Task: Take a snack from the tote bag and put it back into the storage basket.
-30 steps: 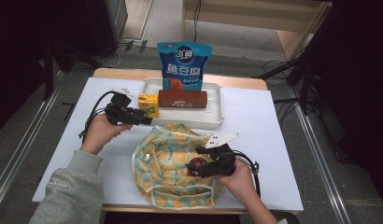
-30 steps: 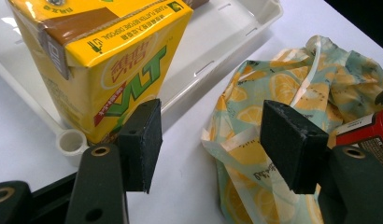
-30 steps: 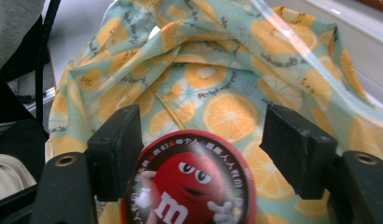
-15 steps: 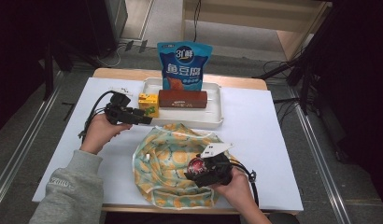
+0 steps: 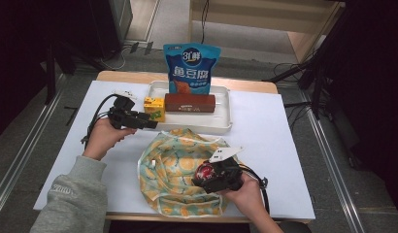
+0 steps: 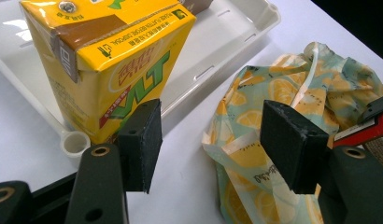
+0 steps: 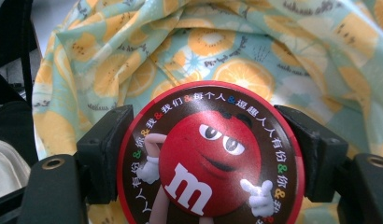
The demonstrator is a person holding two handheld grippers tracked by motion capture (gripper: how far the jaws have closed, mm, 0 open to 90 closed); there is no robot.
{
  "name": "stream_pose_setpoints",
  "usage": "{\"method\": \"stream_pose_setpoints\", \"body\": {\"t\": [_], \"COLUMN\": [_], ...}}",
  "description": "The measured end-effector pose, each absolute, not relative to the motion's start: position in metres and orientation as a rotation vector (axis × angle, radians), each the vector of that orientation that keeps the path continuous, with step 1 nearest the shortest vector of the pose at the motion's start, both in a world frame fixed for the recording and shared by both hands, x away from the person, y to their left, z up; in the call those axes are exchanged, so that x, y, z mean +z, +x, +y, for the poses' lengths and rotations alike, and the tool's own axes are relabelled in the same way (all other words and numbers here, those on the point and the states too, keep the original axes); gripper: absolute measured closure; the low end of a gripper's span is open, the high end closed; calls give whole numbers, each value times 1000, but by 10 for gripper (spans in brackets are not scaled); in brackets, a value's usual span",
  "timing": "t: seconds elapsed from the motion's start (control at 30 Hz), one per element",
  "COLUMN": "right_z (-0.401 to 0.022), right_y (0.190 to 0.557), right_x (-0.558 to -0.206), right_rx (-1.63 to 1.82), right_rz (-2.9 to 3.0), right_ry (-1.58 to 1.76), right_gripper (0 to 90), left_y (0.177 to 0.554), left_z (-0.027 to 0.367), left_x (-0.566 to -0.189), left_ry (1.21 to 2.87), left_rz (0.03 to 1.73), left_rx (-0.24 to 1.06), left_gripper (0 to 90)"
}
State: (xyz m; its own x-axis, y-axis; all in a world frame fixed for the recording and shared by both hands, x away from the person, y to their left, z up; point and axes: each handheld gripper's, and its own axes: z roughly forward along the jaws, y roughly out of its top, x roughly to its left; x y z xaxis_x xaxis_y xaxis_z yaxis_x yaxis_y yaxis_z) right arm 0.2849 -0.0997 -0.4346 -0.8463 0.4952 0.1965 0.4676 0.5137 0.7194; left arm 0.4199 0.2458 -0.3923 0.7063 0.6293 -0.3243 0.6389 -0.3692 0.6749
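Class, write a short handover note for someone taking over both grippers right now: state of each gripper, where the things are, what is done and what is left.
Right gripper: shut on the round M&M's tin, held over the lemon-print cloth bag.
Left gripper: open, jaws empty, right beside the yellow drink carton, not gripping it.
White tray: holds the carton, a brown box and a blue snack pouch.
Done: tin picked up.
Left, probably: put the tin into the bag, then the tray items.

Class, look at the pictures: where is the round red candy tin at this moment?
The round red candy tin sits clamped between the right gripper jaws, over the lemon-print cloth bag at the near right of the table in the high view.
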Motion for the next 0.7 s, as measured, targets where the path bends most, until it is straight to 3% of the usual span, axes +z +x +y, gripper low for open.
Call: {"method": "stream_pose_setpoints", "body": {"t": [0.7], "right_z": [-104], "right_y": [312], "right_x": [-402], "right_rx": [1320], "right_rz": [2651], "right_ry": [909], "right_gripper": [251], "left_y": [419], "left_z": [245], "left_x": [-391], "left_ry": [2077], "left_rz": [954], "left_rx": [-14], "left_gripper": [397]}}
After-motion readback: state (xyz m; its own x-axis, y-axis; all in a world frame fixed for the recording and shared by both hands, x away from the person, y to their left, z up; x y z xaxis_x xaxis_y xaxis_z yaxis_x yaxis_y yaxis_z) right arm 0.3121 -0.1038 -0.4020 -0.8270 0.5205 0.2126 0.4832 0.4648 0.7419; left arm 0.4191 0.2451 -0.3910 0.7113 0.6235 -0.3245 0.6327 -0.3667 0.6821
